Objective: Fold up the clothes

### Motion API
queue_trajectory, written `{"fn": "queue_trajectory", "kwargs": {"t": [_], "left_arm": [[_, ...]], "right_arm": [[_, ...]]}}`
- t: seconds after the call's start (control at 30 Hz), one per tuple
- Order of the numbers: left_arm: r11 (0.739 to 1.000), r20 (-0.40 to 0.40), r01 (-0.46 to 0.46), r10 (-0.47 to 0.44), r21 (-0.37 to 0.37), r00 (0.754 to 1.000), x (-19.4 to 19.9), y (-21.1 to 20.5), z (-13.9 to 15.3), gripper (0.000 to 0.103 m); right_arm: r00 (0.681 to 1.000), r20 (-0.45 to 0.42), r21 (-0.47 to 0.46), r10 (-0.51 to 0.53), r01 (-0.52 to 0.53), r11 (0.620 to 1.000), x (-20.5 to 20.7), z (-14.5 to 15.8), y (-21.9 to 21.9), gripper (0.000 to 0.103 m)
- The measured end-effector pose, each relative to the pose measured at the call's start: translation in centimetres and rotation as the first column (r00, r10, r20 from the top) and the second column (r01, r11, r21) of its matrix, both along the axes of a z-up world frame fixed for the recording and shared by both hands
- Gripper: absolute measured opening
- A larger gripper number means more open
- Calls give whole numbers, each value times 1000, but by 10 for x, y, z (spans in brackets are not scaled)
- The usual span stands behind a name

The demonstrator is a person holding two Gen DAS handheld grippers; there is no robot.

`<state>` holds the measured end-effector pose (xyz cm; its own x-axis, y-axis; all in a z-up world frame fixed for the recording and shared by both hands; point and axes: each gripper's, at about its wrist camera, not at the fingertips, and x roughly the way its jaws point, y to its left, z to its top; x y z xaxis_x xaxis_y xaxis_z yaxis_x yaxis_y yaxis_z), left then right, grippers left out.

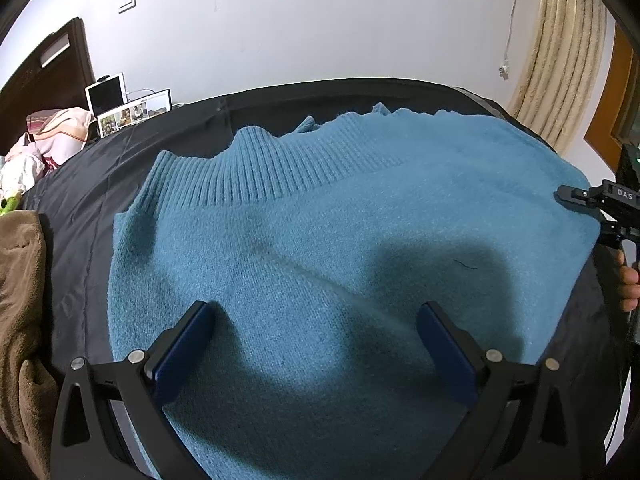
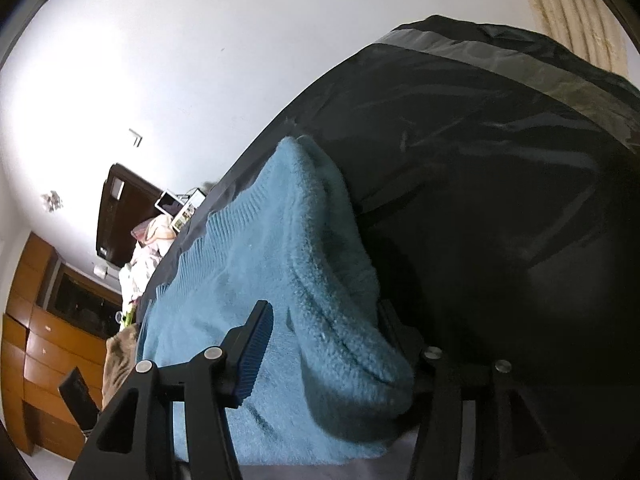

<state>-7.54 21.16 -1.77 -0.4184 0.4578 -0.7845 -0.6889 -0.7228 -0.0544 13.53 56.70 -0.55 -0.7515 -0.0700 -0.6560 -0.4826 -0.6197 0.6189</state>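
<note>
A blue knit sweater (image 1: pixel 340 232) lies spread on a black sheet (image 1: pixel 88 208), its ribbed hem toward the far side. My left gripper (image 1: pixel 316 316) is open and hovers just above the sweater's near part, holding nothing. My right gripper (image 2: pixel 324 328) is open at the sweater's right folded edge (image 2: pixel 332 292). The upper finger (image 2: pixel 256 344) lies on top of the fabric. The lower finger is mostly hidden under the thick edge. The right gripper also shows at the right rim of the left wrist view (image 1: pixel 600 208).
A brown blanket (image 1: pixel 20 300) lies at the left. Pink and white bedding (image 1: pixel 52 132), a tablet (image 1: pixel 106 94) and a photo frame (image 1: pixel 134 112) sit at the far left by a dark headboard. A curtain (image 1: pixel 560 60) hangs at the far right.
</note>
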Motion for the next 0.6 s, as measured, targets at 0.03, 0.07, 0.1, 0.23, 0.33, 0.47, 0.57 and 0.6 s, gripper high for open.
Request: {"fn": "queue_trajectory", "kwargs": {"t": [0.03,0.07,0.1,0.23,0.33,0.47,0.57,0.6], "left_arm": [[1000,5,-4,4,7,1000,-1,-1,1,102],[1000,10,-7,7,15,1000,-2,-2,3,102],[1000,15,-11,11,22,1000,-3,-4,4,102],[996,17,-55,54,69,998,-12,-14,16,102],[996,25,-72,71,56,997,-23,-16,17,102],[997,30,-73,72,23,997,-28,-14,11,102],[998,33,-66,66,-6,997,-30,-11,4,102],[998,33,-64,64,-15,997,-31,-11,1,102]], "right_arm": [[1000,-3,3,7,-7,1000,0,0,1,55],[1000,-7,4,12,-12,1000,1,-1,1,54],[1000,-2,12,15,-15,1000,1,-1,2,52],[1000,1,15,12,-12,1000,8,-3,5,27],[999,-29,24,16,-16,1000,8,12,1,24],[996,-78,54,36,-31,998,2,41,-9,23],[992,-113,78,51,-42,996,-2,62,-17,23],[991,-121,83,59,-49,995,-3,69,-20,23]]}}
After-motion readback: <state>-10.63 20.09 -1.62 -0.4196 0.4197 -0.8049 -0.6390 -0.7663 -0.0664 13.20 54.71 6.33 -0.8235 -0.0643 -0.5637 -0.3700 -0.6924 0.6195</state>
